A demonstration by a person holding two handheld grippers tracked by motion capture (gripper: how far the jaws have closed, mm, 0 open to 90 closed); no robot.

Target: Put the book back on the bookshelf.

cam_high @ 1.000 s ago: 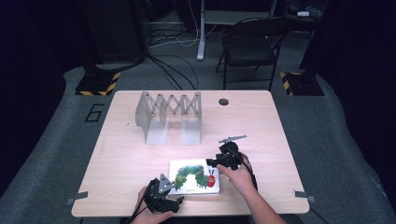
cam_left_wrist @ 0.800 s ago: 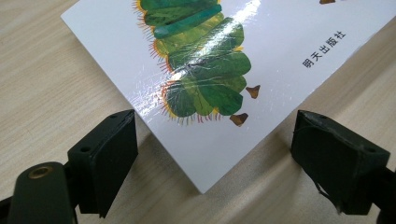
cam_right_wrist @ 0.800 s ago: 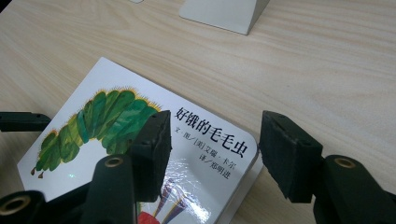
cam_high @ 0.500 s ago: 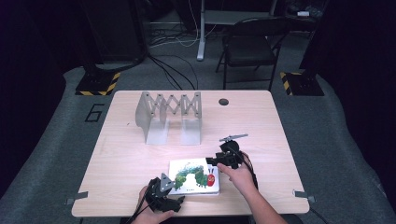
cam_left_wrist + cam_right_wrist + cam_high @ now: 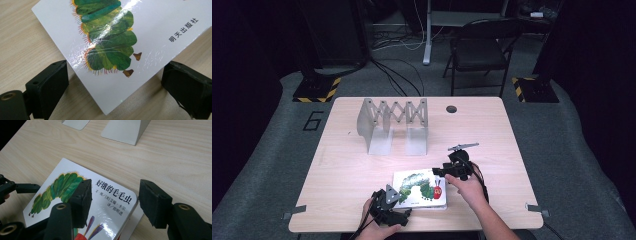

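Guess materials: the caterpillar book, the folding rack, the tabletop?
Book: glossy laminated card or paper cover, judging by glare and fine creases.
Rack: looks like matte pale grey painted metal, possibly plastic; thin flat panels with a scissor lattice.
Tabletop: light wood-grain surface, likely laminate; the grain lines look even, with a low sheen.

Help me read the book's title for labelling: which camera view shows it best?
The right gripper view: the title is printed large and sharp on the book. The left gripper view shows the caterpillar's tail and a small publisher line; the high view shows the cover, lettering illegible.
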